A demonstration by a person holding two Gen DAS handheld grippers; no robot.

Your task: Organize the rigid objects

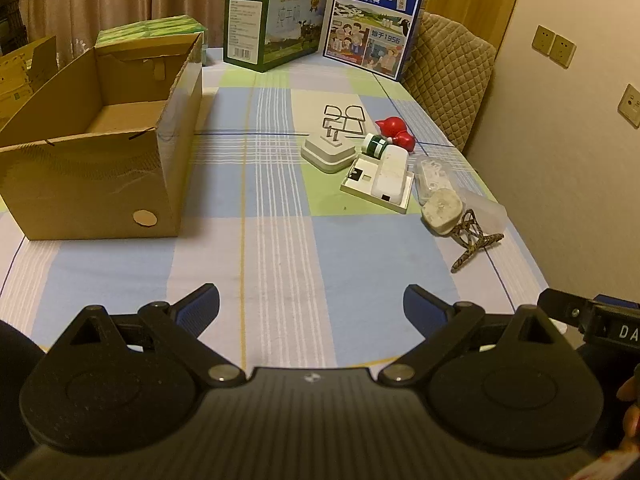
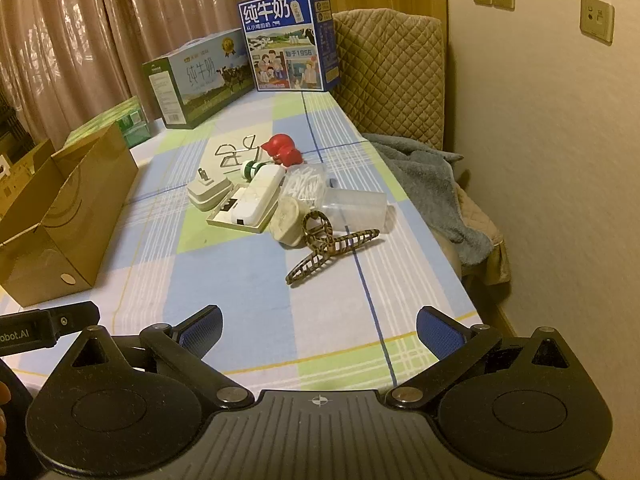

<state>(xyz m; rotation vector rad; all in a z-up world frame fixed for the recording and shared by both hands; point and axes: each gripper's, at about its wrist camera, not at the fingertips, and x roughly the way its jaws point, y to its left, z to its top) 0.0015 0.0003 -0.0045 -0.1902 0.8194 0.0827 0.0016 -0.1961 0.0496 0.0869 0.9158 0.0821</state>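
A cluster of small rigid objects lies on the checked tablecloth: a grey plug adapter (image 1: 328,153) (image 2: 210,193), a white device on a flat white tray (image 1: 390,176) (image 2: 256,200), a red figure (image 1: 396,130) (image 2: 282,148), a wire stand (image 1: 344,118) (image 2: 236,150), a round white plug (image 1: 440,210) (image 2: 286,220), a brown hair claw (image 1: 474,242) (image 2: 328,248) and a clear plastic box (image 2: 354,210). An open, empty cardboard box (image 1: 100,140) (image 2: 60,216) stands at the left. My left gripper (image 1: 312,306) and right gripper (image 2: 318,326) are open and empty, near the table's front edge.
Two milk cartons (image 1: 276,24) (image 1: 374,20) stand at the far end of the table. A padded chair (image 2: 392,76) with a grey towel (image 2: 432,184) stands along the right edge by the wall. Green packs (image 2: 120,124) lie behind the cardboard box.
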